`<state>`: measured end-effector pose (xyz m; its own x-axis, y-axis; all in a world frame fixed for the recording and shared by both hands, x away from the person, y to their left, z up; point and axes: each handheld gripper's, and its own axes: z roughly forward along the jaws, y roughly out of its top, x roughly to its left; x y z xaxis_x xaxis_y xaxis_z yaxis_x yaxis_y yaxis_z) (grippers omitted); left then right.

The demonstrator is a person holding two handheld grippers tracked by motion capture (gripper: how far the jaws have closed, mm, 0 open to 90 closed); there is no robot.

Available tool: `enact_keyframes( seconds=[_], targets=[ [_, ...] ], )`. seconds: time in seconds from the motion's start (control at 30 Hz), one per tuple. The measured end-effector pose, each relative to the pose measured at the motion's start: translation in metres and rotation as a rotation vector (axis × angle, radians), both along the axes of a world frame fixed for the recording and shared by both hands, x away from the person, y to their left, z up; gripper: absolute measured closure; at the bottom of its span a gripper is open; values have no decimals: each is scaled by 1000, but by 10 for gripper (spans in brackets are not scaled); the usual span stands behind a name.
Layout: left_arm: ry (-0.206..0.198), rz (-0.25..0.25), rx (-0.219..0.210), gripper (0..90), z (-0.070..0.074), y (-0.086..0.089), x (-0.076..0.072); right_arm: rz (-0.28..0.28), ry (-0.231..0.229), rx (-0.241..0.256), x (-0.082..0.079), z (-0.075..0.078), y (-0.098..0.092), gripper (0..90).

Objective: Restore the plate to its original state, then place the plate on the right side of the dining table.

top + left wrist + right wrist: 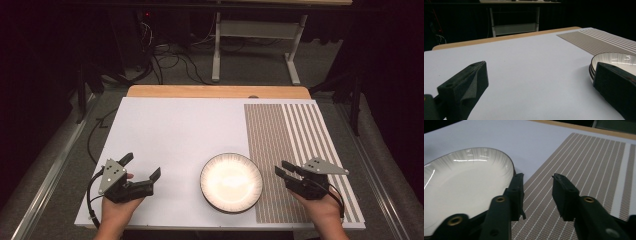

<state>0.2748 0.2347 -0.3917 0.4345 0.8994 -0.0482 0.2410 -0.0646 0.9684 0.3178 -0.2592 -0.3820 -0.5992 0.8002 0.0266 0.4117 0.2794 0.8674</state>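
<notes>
A white plate (231, 182) with a dark rim lies near the front edge of the white table (175, 130), partly over the striped brown placemat (295, 145). My left gripper (142, 165) is left of the plate, open wide with nothing between its jaws. From the left gripper view, that gripper (539, 67) faces bare table, and the plate (616, 58) sits beside its right jaw. My right gripper (281, 168) hovers just right of the plate, open with a narrower gap. In the right gripper view, the gripper (537, 180) is over the placemat (586, 162), its left jaw next to the plate's rim (510, 167).
A wooden strip (215, 91) runs along the table's far edge. Beyond it stand a white metal frame (255, 45) and cables on the floor. The placemat covers the table's right third.
</notes>
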Motion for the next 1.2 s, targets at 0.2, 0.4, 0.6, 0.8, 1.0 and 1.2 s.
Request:
enact_keyframes(
  seconds=[0.2,0.4,0.6,0.8,1.0,1.2],
  targets=[
    [13,0,24,7,0,-2,1,-46,-82,44,-1,5,-11,364],
    [15,-16,44,7,1,-5,1,-72,-129,79,-3,8,-19,38],
    [-9,-34,37,8,2,-5,-1,-48,-217,154,-9,9,-24,5],
    [3,-42,39,2,0,-5,1,-52,-197,129,-4,8,-21,6],
    [-8,-46,38,2,2,-10,3,-51,-188,111,-6,10,-20,6],
    [0,-57,49,2,0,-15,2,-42,-182,76,-9,14,-15,19]
  ],
)
